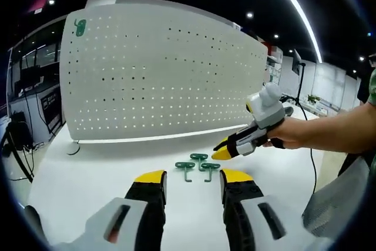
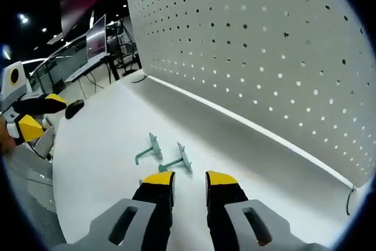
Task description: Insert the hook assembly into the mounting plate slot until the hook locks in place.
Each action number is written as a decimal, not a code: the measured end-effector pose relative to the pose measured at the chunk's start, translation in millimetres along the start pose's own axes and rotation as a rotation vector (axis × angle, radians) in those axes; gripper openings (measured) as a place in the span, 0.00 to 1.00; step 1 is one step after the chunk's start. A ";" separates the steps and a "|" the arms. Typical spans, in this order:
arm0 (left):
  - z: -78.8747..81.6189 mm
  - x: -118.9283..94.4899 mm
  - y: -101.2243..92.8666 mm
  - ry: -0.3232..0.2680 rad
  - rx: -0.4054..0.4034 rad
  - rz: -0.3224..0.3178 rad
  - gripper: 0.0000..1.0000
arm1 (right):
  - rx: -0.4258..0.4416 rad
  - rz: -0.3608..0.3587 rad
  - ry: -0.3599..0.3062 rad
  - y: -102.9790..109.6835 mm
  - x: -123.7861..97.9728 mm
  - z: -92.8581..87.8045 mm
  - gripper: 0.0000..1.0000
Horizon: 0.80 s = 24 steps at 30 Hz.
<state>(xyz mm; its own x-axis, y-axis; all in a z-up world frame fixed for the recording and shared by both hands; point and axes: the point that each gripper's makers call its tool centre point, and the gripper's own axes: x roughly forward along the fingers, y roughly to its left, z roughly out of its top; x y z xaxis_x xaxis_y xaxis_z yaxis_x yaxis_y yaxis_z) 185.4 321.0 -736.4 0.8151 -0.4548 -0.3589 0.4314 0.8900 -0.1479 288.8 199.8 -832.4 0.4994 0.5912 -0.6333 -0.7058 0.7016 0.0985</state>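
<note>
While the left gripper (image 1: pixel 192 180) hangs low over the white table (image 1: pixel 76 180) with its yellow-tipped jaws apart and nothing between them, the left gripper view puts three green hooks (image 1: pixel 198 166) just ahead of it, lying close together on the table. Behind them stands the white pegboard (image 1: pixel 158 74), upright, with one green hook (image 1: pixel 80 26) already mounted near its upper corner. The right gripper (image 1: pixel 226 148) reaches in from the right, tips near the hooks, seemingly empty.

From the right gripper view, two hooks (image 2: pixel 167 154) lie just beyond the right gripper's (image 2: pixel 189 183) parted, empty jaws; the pegboard (image 2: pixel 264 45) rises alongside. The pick-up looks like the step in hand. Closing on a hook's stem rather than its flat plate should leave the plate free to meet a pegboard slot squarely.
</note>
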 end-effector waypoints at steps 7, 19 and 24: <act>-1.5 0.5 1.2 0.003 -0.006 0.003 0.37 | -0.008 0.015 0.011 1.9 9.1 -3.2 0.16; -4.3 1.9 2.2 0.009 -0.017 0.002 0.36 | -0.025 0.017 0.003 -1.0 15.9 -4.0 0.11; -5.4 2.4 1.2 0.013 -0.019 -0.002 0.35 | -0.025 0.022 0.010 -0.5 18.9 -5.4 0.11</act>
<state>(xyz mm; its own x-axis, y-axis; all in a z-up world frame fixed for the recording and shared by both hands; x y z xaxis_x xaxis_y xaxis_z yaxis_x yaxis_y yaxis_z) 185.7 321.1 -742.3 0.8090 -0.4562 -0.3706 0.4255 0.8896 -0.1663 295.8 208.4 -848.5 0.4787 0.6022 -0.6390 -0.7289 0.6782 0.0932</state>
